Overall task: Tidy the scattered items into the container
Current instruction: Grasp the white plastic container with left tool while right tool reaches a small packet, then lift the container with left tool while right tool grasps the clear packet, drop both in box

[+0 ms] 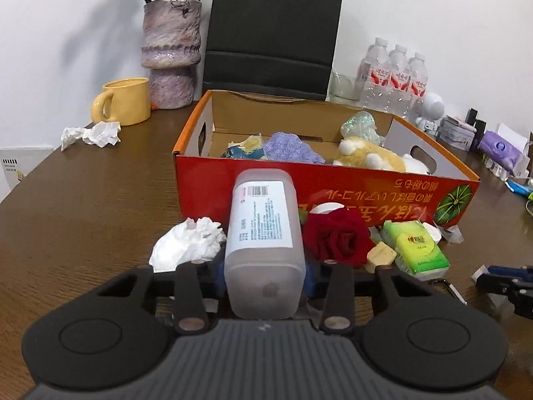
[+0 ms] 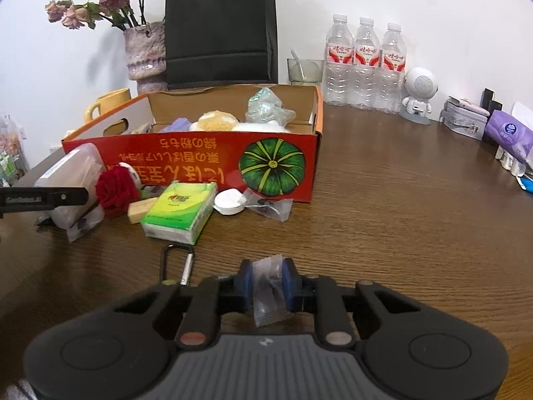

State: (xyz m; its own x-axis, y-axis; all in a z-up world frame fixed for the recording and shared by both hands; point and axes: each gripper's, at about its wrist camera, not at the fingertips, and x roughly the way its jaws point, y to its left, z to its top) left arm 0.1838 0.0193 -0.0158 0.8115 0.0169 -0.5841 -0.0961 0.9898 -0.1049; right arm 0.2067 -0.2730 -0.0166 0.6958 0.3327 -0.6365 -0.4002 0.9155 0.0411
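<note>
My left gripper [image 1: 265, 275] is shut on a frosted plastic bottle [image 1: 265, 243] with a white label, held in front of the red cardboard box [image 1: 206, 190]. The box holds a plush toy [image 1: 369, 158], a purple cloth [image 1: 291, 148] and a crinkled bag [image 1: 359, 126]. My right gripper [image 2: 268, 283] is shut on a small clear plastic bag [image 2: 268, 295] above the table. Before the box lie a red rose [image 2: 116, 186], a green tissue pack [image 2: 180, 211], a white round lid [image 2: 229, 201], a beige eraser [image 2: 141, 210], another clear bag [image 2: 271, 206] and a crumpled tissue [image 1: 188, 243].
A carabiner [image 2: 176, 263] lies near my right gripper. A yellow mug [image 1: 125, 101], a purple vase [image 1: 171, 55], a black paper bag [image 1: 273, 30] and another crumpled tissue [image 1: 91, 135] stand behind the box. Water bottles [image 2: 364, 63], a white robot figure [image 2: 418, 95] and tins [image 2: 464, 121] are at the right.
</note>
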